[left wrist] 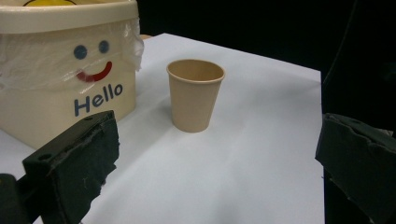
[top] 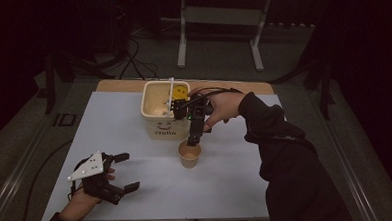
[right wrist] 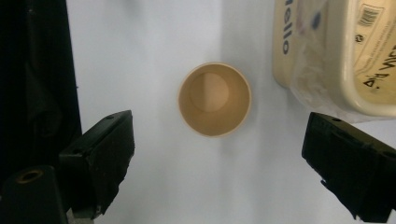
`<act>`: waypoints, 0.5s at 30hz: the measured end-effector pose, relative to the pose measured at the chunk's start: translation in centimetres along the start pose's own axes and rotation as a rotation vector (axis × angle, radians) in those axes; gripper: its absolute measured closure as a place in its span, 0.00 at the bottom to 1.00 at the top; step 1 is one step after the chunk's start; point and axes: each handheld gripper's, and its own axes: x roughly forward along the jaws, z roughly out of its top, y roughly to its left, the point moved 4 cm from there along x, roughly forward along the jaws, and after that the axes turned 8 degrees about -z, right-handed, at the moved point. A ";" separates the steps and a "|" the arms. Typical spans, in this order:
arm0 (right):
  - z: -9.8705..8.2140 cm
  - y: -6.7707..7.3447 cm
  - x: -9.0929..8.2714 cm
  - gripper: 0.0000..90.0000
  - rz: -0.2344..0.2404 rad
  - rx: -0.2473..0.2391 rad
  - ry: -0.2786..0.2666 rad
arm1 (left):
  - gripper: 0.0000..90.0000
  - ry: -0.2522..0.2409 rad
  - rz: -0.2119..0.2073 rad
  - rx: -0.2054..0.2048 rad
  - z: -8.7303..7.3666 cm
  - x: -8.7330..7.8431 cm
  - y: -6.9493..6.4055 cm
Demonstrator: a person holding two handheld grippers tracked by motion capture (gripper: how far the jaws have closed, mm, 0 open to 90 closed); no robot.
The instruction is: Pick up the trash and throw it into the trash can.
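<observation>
**Desk:** Dark studio floor and a trestle frame are framing a white counter (top: 137, 193) at the far end of the room. What is going on at its middle?

**Photographer:** A person's right claw (top: 194, 139) is hanging straight down over a tan paper cup (top: 190, 155), which is standing upright and empty just near of a cream tub (top: 160, 123) lettered "Hello". Its jaws are spreading wide and gripping nothing; in the right gripper view the cup (right wrist: 215, 99) is sitting between them with room on both sides.

**Desk:** And the other hand?

**Photographer:** The left claw (top: 120, 171) is lying low at the near left corner, well apart from the cup, jaws also wide and empty, and looking across at the cup (left wrist: 195, 94) and the tub (left wrist: 65, 74).

**Desk:** What should the next move take, if it is a pick-up?

**Photographer:** By my reading, it is lining up a grasp. The cup looks light and thin-walled, so I would be centring the jaws on the rim, lowering slowly, and closing gently to avoid crushing or tipping it toward the tub.
</observation>
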 end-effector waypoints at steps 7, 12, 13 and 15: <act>0.1 0.2 0.4 0.10 -0.031 -0.017 -0.037 | 0.01 0.003 0.000 0.005 0.0 0.0 -0.1; 0.0 1.0 1.2 0.10 -0.050 -0.058 -0.076 | 0.01 0.002 -0.001 0.006 0.0 0.0 -0.1; 0.1 1.0 1.4 0.10 -0.061 -0.059 -0.088 | 0.01 0.002 -0.001 0.006 0.0 0.0 -0.1; -0.1 1.1 1.8 0.10 -0.057 -0.060 -0.108 | 0.01 0.003 -0.001 0.005 0.0 0.0 -0.1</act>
